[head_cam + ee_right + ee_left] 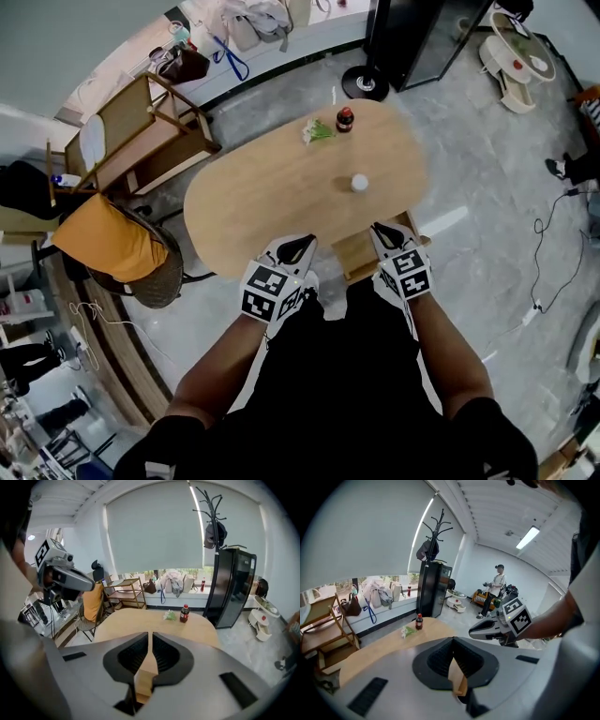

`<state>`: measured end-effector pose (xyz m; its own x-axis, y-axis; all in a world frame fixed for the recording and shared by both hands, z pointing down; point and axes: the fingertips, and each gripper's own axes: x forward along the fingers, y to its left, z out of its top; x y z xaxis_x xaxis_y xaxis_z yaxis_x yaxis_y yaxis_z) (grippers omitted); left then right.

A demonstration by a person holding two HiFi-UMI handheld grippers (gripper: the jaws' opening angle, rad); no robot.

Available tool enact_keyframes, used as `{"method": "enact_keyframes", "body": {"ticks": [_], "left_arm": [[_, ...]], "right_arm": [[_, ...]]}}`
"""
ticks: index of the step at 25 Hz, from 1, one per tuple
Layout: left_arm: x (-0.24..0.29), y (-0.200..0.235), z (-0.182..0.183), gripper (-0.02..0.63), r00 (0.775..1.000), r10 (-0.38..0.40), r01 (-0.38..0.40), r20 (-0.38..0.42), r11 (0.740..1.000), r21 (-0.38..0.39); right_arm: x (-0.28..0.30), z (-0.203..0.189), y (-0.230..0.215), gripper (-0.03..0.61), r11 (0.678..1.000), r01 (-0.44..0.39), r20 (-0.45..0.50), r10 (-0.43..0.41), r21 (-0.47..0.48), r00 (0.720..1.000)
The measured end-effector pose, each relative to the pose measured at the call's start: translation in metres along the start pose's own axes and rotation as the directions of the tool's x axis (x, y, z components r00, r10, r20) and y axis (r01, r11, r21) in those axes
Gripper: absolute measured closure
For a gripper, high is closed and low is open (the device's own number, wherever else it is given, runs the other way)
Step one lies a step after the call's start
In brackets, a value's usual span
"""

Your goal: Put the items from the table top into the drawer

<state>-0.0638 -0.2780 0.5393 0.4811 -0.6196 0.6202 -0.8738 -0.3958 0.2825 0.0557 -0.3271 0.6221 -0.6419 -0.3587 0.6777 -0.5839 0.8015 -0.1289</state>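
On the oval wooden table (253, 202), a dark bottle with a red cap (345, 119) (419, 621) (184, 613) stands at the far end, beside a green and white packet (317, 130) (406, 631) (169, 616). A small white round item (359, 183) sits nearer, right of centre. An open wooden drawer (356, 255) juts out under the near edge. My left gripper (305, 240) (453, 639) hovers at that edge left of the drawer, shut and empty. My right gripper (377, 228) (150, 633) is over the drawer's right side, also shut and empty.
A chair draped in orange cloth (108, 239) stands left of the table, with a wooden rack (141, 131) behind it. A black cabinet (422, 37) (232, 588) and a coat stand (436, 531) lie beyond the far end. A person (496, 585) stands across the room.
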Motion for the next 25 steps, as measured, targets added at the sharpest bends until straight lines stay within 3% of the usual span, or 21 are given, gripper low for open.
{"method": "enact_keyframes", "body": {"ticks": [4, 6, 10, 14, 18, 25], "left_arm": [[0.028, 0.001, -0.012, 0.612, 0.997, 0.052, -0.055, -0.051, 0.997, -0.054], [0.039, 0.003, -0.019, 0.612, 0.995, 0.072, -0.078, -0.075, 0.994, -0.075], [0.056, 0.010, -0.045, 0.612, 0.982, 0.113, -0.132, -0.149, 0.983, -0.127], [0.073, 0.013, -0.062, 0.612, 0.972, 0.145, -0.179, -0.184, 0.967, -0.184], [0.078, 0.016, -0.074, 0.612, 0.968, 0.154, -0.198, -0.199, 0.954, -0.227], [0.080, 0.016, -0.098, 0.612, 0.961, 0.152, -0.212, -0.232, 0.942, -0.261]], "right_arm": [[0.053, -0.052, -0.039, 0.562, 1.000, -0.018, -0.120, 0.018, -0.004, 0.993], [0.080, -0.074, -0.056, 0.473, 0.999, -0.040, -0.186, 0.038, -0.009, 0.982], [0.134, -0.103, -0.081, 0.463, 0.996, -0.084, -0.279, 0.071, -0.037, 0.958], [0.181, -0.112, -0.105, 0.436, 0.986, -0.124, -0.340, 0.080, -0.108, 0.937], [0.224, -0.125, -0.116, 0.317, 0.977, -0.160, -0.436, 0.084, -0.141, 0.896], [0.272, -0.128, -0.125, 0.304, 0.962, -0.173, -0.472, 0.056, -0.209, 0.880]]}}
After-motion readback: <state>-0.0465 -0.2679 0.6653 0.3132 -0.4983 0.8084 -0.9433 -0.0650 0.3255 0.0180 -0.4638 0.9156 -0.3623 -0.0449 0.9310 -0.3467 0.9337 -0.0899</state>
